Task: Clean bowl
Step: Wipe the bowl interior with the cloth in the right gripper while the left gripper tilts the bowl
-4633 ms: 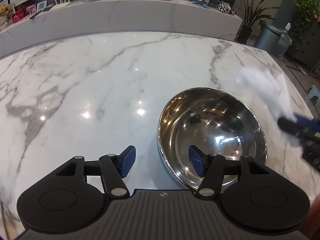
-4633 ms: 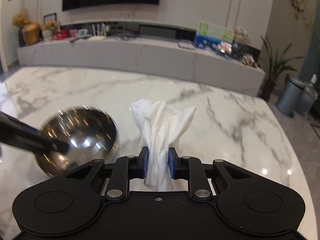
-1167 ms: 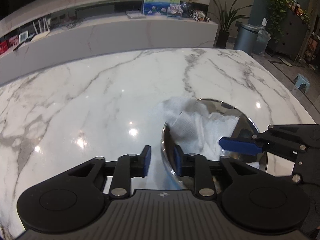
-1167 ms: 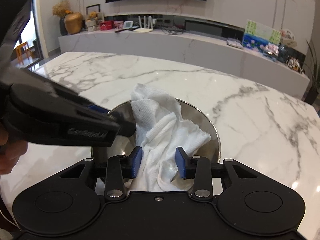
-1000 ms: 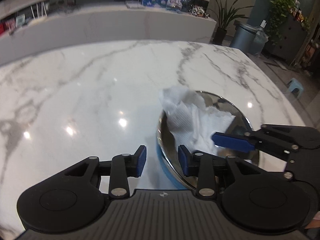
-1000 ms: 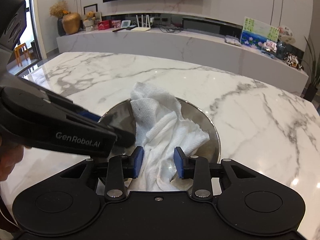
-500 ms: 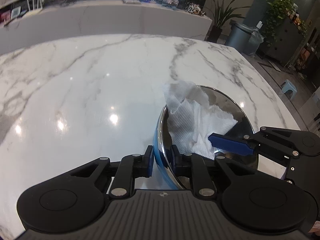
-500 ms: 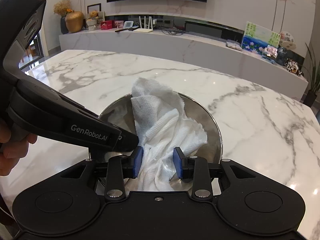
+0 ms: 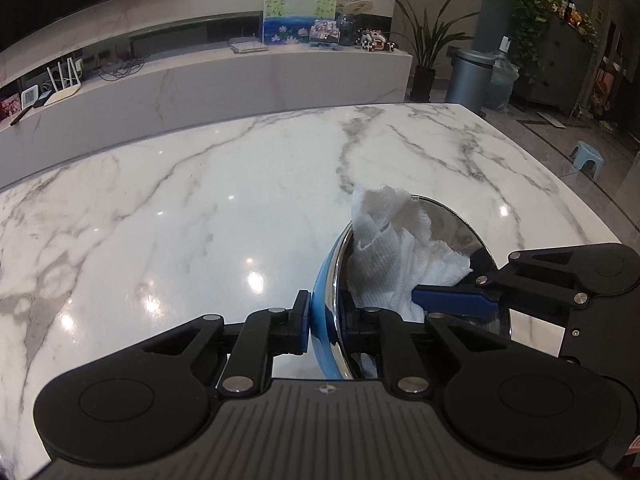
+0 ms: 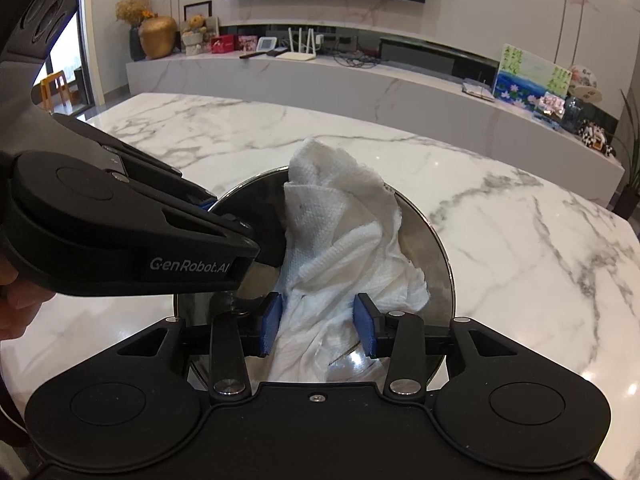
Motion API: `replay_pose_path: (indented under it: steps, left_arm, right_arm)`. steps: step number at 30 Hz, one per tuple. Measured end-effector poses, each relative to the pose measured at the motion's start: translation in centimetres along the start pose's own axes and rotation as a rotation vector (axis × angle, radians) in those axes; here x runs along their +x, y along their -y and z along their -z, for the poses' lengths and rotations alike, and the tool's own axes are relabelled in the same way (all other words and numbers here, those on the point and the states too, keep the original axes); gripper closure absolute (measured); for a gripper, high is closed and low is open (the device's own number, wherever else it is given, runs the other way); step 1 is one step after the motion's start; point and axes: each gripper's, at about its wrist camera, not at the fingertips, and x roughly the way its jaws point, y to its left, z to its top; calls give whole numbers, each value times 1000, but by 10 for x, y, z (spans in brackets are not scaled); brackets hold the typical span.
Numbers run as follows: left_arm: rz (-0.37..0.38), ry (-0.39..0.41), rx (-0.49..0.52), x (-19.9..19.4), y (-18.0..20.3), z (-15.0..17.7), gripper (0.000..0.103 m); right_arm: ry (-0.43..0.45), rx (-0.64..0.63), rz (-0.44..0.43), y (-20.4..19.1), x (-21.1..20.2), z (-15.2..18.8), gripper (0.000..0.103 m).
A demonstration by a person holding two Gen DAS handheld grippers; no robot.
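A steel bowl (image 9: pixel 460 220) sits on the white marble table (image 9: pixel 200 208), tipped up with its opening toward the right. My left gripper (image 9: pixel 326 320) is shut on the bowl's near rim, one pad outside the wall and one inside. A crumpled white cloth (image 10: pixel 340 232) fills the inside of the bowl (image 10: pixel 438 268) and rises above its far rim. My right gripper (image 10: pixel 318 328) is inside the bowl and shut on the cloth's lower bunch. One of its blue fingers (image 9: pixel 452 304) shows against the cloth (image 9: pixel 396 256) in the left wrist view.
The left gripper's black body (image 10: pixel 120 236) crosses the left side of the right wrist view, with a hand (image 10: pixel 16 304) behind it. A long marble counter (image 9: pixel 240 76) with small items lies beyond the table. Bin (image 9: pixel 470 76) and blue stool (image 9: pixel 588 158) stand off right.
My left jaws have closed from open onto the bowl's rim. The bowl has tipped up more steeply. The right gripper and cloth have stayed inside the bowl.
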Motion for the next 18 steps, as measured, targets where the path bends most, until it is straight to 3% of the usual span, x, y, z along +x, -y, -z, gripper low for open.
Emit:
replay_pose_path:
  steps: [4,7,18]
  left_arm:
    - [0,-4,9,2,1,0,91]
    - [-6,1,28,0,3,0,91]
    - [5,-37,-20,4,-3,4,87]
  right_arm:
    - [-11,-52,76,-7,-1,4,80]
    - [-14,-93,117,-14,0,7,82]
    - [14,3,55,1,3,9,81]
